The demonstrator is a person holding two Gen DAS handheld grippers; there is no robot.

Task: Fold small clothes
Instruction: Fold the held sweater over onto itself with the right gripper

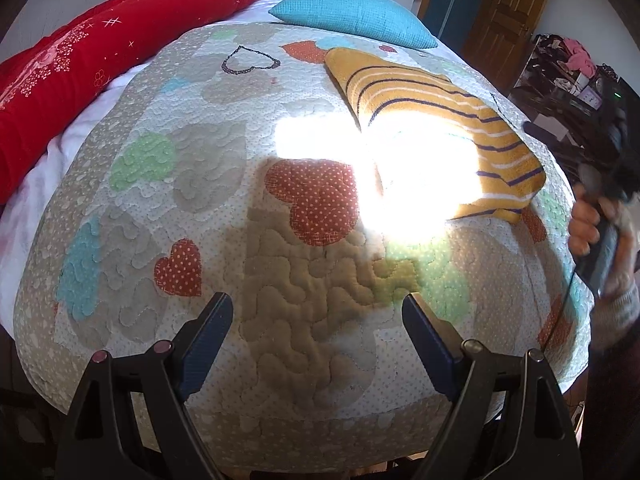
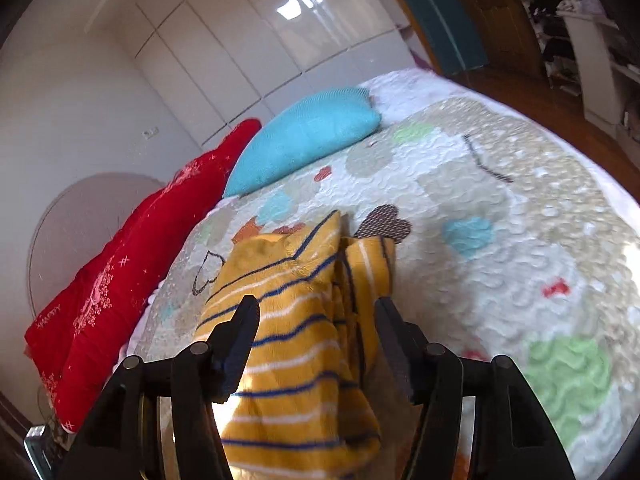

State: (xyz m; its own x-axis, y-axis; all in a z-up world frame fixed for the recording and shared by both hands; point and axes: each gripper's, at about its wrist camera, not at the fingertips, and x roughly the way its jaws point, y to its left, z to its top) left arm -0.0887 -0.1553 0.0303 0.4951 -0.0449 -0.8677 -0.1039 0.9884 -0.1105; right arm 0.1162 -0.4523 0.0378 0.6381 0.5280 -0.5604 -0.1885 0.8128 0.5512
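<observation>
A small yellow garment with navy and white stripes (image 1: 408, 92) lies folded flat on the quilted bedspread (image 1: 224, 184), partly washed out by a bright sun patch. My left gripper (image 1: 318, 312) is open and empty, over the quilt's near part, well short of the garment. In the right wrist view the garment (image 2: 296, 344) lies below and between the open fingers of my right gripper (image 2: 316, 320); whether they touch it I cannot tell. The right gripper and the hand holding it show at the right edge of the left wrist view (image 1: 596, 216).
A red blanket (image 1: 80, 76) lies along the bed's left side and a turquoise pillow (image 1: 360, 16) at the head. White wardrobe doors (image 2: 240, 40) stand behind. A wooden door (image 1: 504, 4) and cluttered shelves (image 1: 568, 72) are to the right. The quilt's edge (image 1: 280, 412) drops off near me.
</observation>
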